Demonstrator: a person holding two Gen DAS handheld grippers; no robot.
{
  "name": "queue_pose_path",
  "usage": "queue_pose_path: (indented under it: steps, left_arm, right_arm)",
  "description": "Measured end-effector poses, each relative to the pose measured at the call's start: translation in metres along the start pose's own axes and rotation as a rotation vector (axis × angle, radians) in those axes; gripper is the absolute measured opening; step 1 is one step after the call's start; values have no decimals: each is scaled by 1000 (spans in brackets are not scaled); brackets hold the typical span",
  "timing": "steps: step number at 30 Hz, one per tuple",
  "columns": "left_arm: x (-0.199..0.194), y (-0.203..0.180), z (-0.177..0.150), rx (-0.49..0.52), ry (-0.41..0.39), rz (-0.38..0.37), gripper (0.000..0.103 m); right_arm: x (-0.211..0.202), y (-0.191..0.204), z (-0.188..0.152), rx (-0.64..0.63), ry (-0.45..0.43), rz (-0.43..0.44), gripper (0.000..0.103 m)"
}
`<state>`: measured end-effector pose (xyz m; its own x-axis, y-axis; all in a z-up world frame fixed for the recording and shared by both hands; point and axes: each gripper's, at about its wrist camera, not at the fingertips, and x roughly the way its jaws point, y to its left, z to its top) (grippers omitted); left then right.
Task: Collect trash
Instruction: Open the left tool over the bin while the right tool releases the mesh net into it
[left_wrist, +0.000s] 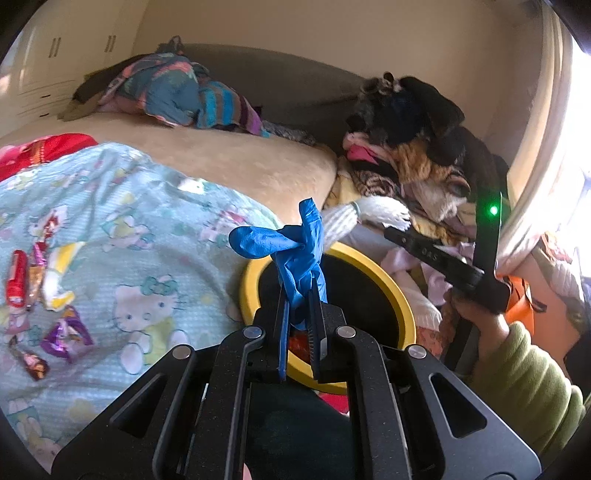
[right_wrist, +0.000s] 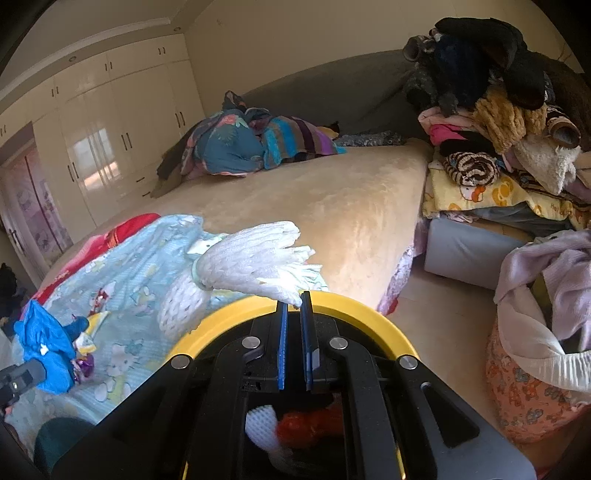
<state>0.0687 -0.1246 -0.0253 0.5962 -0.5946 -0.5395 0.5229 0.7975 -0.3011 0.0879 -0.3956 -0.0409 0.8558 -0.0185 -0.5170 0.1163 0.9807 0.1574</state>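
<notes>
Blue glove and white foam net are pinched over the bin; wrappers remain on the bed.

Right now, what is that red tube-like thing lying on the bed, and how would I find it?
Start at the pale blue cartoon-cat blanket on the bed. Near its left edge lies scattered wrapper litter; the red tube wrapper is the leftmost piece, long and cylindrical, unlike the crumpled purple wrapper below it.

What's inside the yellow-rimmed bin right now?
Through the right gripper frame, the yellow-rimmed bin holds something red and a white foam piece. The gripper body covers the rest. The blue glove and white foam net are held above the bin, not in it.
</notes>
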Motion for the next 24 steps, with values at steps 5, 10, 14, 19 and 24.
queue_pose_path:
  steps: [5, 10, 14, 19, 24]
  left_arm:
    - [17, -11, -3, 29, 36, -7, 5]
    - [35, -20, -4, 44, 64, -8, 5]
    - [47, -28, -7, 56, 87, -8, 5]
    - [57, -32, -9, 75, 81, 17, 52]
    - [49, -30, -9, 87, 44, 44, 84]
  right_arm:
    - [5, -9, -5, -7, 18, -21, 7]
    - [10, -17, -9, -11, 39, -35, 7]
    - [14, -22, -14, -20, 52, -54, 7]
    - [23, -30, -17, 21, 102, -23, 15]
    - [24, -27, -19, 18, 100, -41, 50]
